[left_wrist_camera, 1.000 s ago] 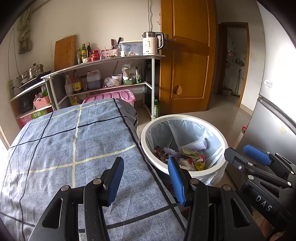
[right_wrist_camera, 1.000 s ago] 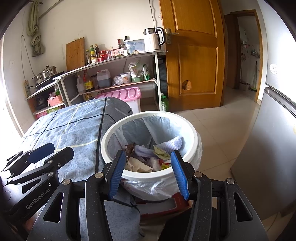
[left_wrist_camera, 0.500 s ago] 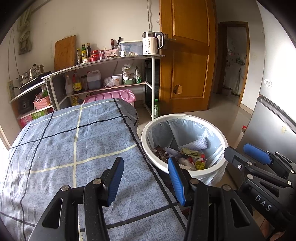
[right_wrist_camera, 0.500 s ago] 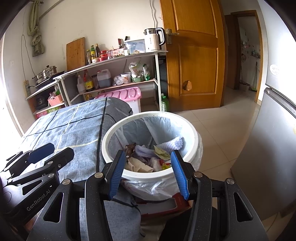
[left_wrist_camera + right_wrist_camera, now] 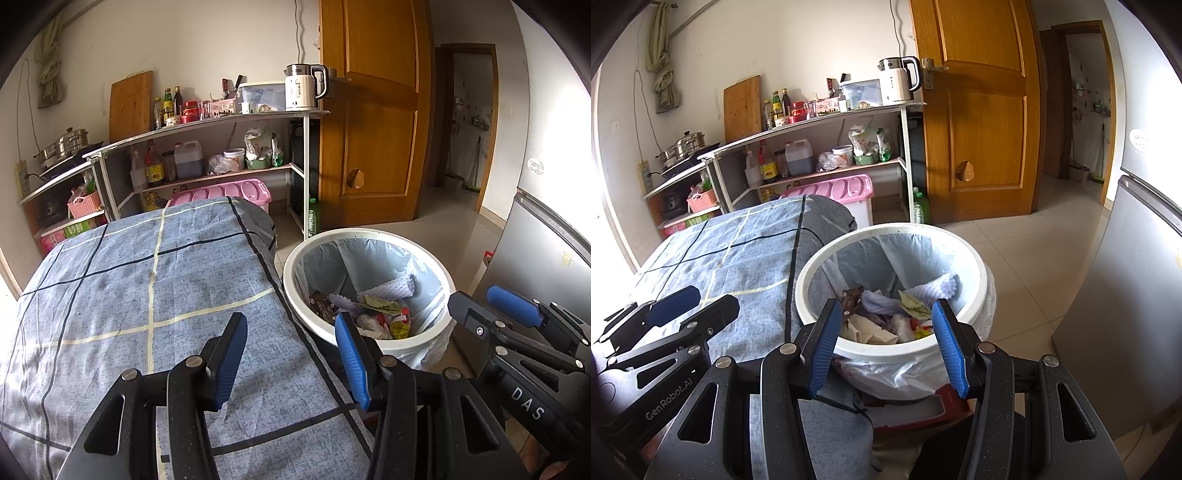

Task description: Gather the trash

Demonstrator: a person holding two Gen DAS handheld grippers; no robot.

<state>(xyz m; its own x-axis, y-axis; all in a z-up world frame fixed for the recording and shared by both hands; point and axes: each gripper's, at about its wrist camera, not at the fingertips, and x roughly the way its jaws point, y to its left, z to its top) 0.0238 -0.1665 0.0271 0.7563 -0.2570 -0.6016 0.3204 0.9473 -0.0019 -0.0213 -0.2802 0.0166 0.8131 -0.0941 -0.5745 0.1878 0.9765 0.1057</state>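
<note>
**Clearance around the bin and table**

Your left gripper [image 5: 291, 356] sits jaws apart, nothing between them, over the blue checked tablecloth [image 5: 122, 295]; flat cloth runs bare toward 12 and 10 o'clock. At 2 o'clock the white bin [image 5: 369, 236] stands just beside the table edge, mouth unobstructed, trash [image 5: 373, 312] low inside. The right gripper [image 5: 513, 314] crowds your 3 o'clock.

Your right gripper [image 5: 886, 343], jaws also spread, hangs over the bin's near rim [image 5: 886, 345]. Fridge [image 5: 1137, 295] walls off 3 o'clock; bare floor tiles [image 5: 1034, 258] between. Shelf rack [image 5: 820, 147] and door [image 5: 979, 110] close 12 o'clock.
</note>
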